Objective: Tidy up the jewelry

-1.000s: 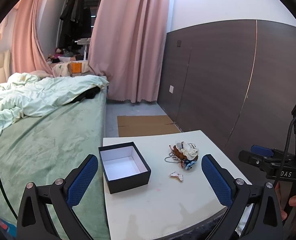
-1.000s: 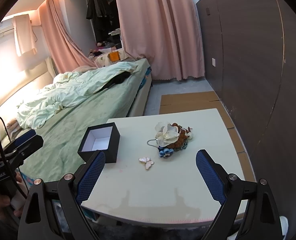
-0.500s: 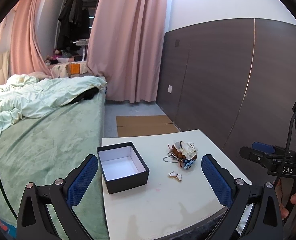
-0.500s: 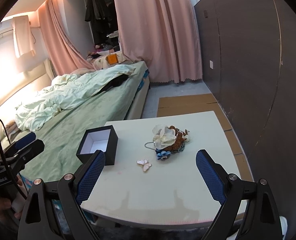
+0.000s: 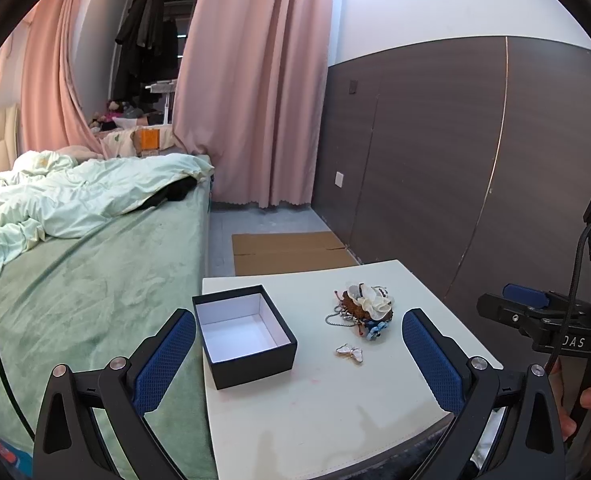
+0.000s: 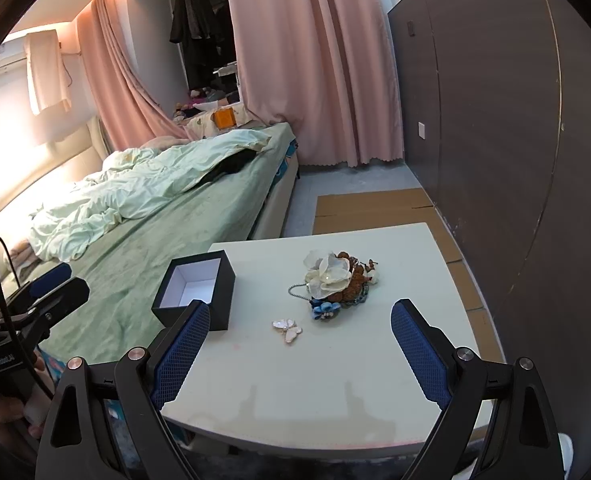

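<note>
Left tool (image 5: 298,354): fingers spread wide, blue pads facing each other, holding nothing and touching nothing; it hangs above the near edge of the white bench (image 5: 327,408). Right tool (image 6: 300,350): likewise spread wide, empty, clear of the bench surface and of all items.

Task items on the bench: an open black box (image 5: 244,334) with a white lining, nothing inside, standing at the bench's left side next to the bed (image 5: 75,280). A heap of jewelry (image 6: 337,282), topped by a cream flower with a silver chain and a small blue flower piece, lies right of the box and apart from it. A pearly butterfly brooch (image 6: 287,330) lies alone on the bench, just in front of the heap.

Writing: the right tool's body, seen from the left wrist camera, shows the letters "DAS", the start cut off. The left tool's body, seen from the right wrist camera, carries small white lettering too blurred to read with confidence.
</note>
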